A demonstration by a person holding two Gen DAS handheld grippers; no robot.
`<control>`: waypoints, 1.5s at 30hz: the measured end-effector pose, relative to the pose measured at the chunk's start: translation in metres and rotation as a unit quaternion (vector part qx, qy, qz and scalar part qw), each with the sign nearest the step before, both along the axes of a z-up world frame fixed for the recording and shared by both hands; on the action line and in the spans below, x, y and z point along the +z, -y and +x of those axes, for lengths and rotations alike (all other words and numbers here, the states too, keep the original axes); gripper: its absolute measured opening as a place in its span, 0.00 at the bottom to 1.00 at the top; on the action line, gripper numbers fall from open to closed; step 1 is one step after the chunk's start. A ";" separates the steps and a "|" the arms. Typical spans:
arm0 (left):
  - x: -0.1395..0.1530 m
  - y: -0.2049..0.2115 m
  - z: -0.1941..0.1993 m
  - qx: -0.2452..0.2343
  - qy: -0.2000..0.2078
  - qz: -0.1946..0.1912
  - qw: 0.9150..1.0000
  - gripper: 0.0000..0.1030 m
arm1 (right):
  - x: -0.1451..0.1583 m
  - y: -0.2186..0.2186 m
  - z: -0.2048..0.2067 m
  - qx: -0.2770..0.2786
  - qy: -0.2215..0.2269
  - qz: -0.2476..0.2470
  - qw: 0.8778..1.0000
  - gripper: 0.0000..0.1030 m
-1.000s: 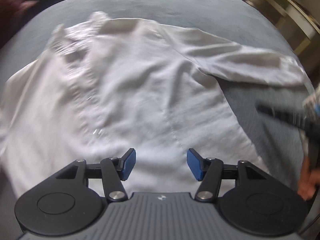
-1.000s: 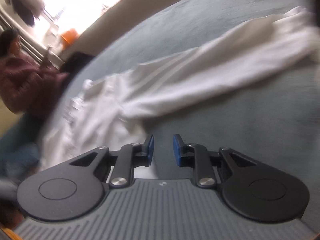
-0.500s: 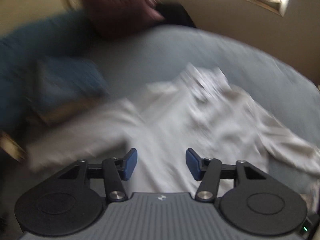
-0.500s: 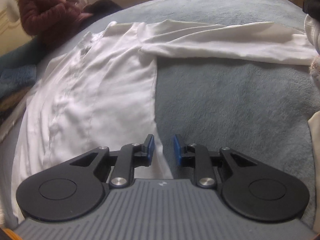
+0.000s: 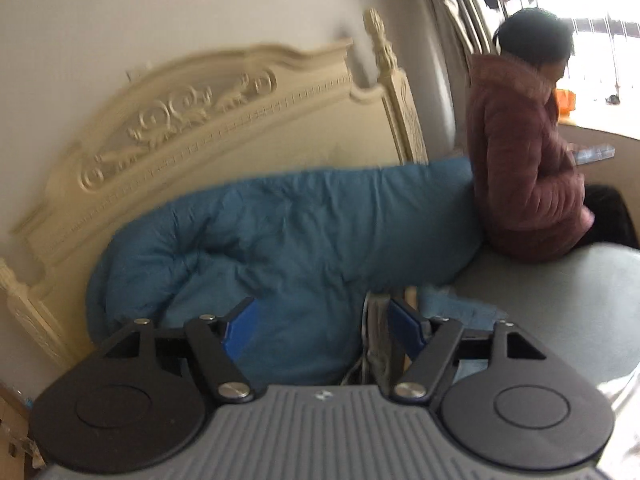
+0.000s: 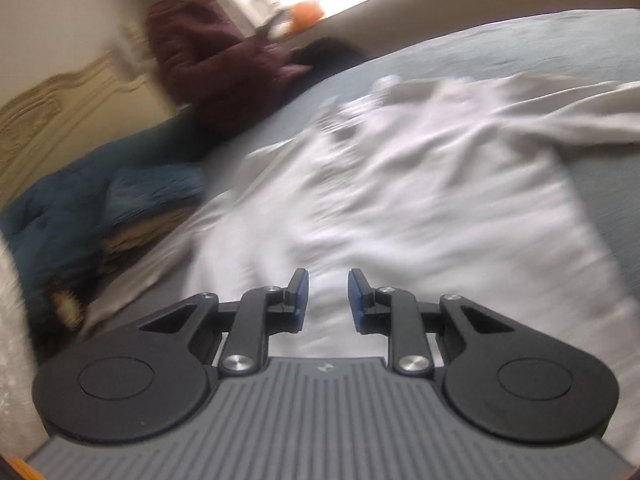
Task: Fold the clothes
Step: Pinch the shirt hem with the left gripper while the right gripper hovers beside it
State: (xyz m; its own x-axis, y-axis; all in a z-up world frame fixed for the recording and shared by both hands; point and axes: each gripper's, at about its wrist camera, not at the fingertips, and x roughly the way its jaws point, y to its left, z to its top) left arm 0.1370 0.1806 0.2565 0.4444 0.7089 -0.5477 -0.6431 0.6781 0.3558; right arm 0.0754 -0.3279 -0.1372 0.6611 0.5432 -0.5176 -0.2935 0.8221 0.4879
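Here, white shirt (image 6: 420,200) rumpled flat on grey bed (image 6: 540,40), puffy blue quilt (image 5: 280,240), carved cream headboard (image 5: 200,120), left gripper (image 5: 320,326) jaws opening, empty, right gripper (image 6: 325,296) narrowly apart, empty.

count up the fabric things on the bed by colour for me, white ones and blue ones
White: 1, the shirt spread on the bed.
Blue: 2, the quilt by the headboard and a folded towel.
Total: 3.
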 end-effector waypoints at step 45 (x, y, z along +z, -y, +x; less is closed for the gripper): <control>-0.419 0.081 -0.114 -0.529 -0.253 -0.438 0.681 0.01 | -0.009 -0.202 -0.121 -0.124 -0.246 -0.138 0.951 0.17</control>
State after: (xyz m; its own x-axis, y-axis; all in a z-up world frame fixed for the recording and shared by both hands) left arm 0.0234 0.0993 -0.1629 0.0490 -0.5598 -0.8272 0.4253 0.7611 -0.4899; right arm -0.0460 -0.1255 -0.1459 0.3928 0.1996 -0.8977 0.1344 0.9532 0.2708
